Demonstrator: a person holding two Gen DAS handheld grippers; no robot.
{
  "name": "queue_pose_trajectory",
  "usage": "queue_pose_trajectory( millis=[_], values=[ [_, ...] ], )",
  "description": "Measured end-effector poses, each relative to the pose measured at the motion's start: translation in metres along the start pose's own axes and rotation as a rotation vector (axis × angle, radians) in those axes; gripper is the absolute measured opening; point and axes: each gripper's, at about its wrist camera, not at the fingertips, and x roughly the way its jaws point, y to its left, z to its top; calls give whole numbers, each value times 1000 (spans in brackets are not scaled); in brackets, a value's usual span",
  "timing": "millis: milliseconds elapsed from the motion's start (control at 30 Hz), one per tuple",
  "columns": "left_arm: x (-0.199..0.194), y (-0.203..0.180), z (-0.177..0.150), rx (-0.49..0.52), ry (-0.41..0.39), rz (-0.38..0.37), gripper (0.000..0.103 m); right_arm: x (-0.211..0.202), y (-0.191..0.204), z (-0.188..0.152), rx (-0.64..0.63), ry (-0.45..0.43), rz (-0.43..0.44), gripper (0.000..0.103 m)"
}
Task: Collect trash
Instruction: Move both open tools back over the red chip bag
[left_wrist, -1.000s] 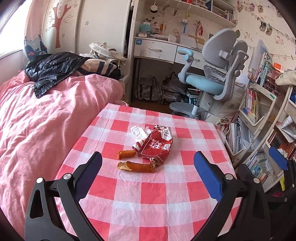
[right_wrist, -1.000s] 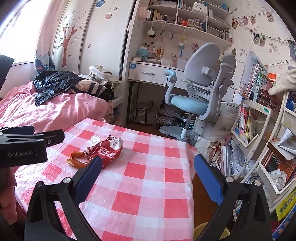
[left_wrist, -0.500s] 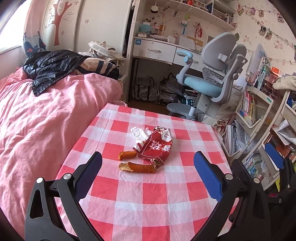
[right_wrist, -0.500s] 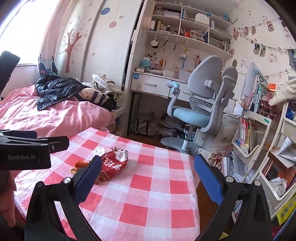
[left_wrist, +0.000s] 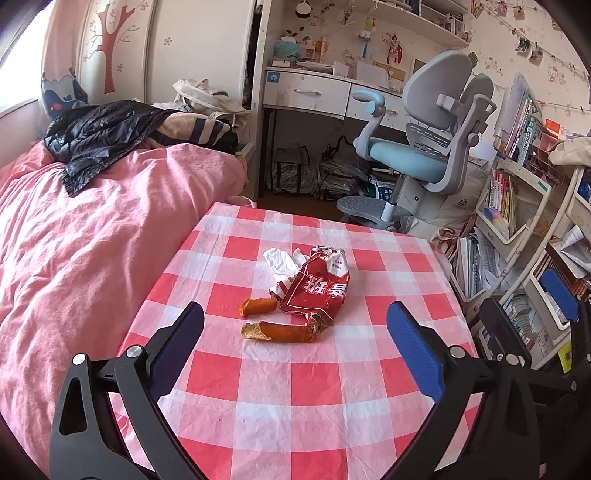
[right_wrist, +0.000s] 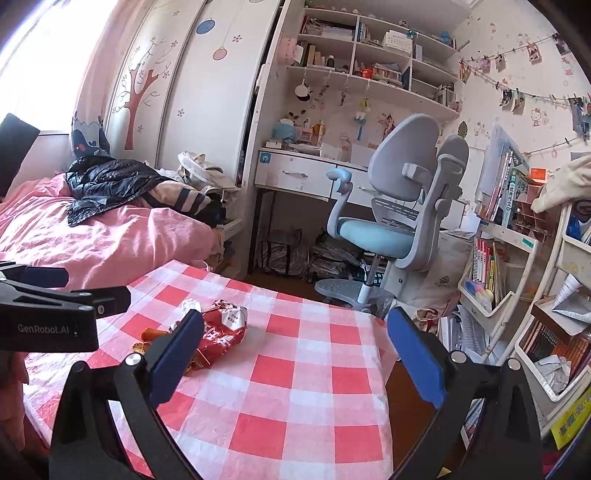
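Trash on your red-and-white checked tablecloth: one crumpled red snack bag, mid-table; one white crumpled paper touching its far-left edge; two orange peel pieces, just in front of the bag on your side. Your left gripper hovers over the near cloth, fingers spread wide, holding nothing. Your right gripper is likewise spread and empty, with the bag beside its left finger.

Orange scraps partly hidden behind right tool finger.
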Motion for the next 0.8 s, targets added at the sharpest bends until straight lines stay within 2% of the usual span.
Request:
queue_pose_trajectory(
  millis=[800],
  values=[
    [4,-7,-1,17,6,-19,96,0,-11,3,24,-10,-9,95]
  ],
)
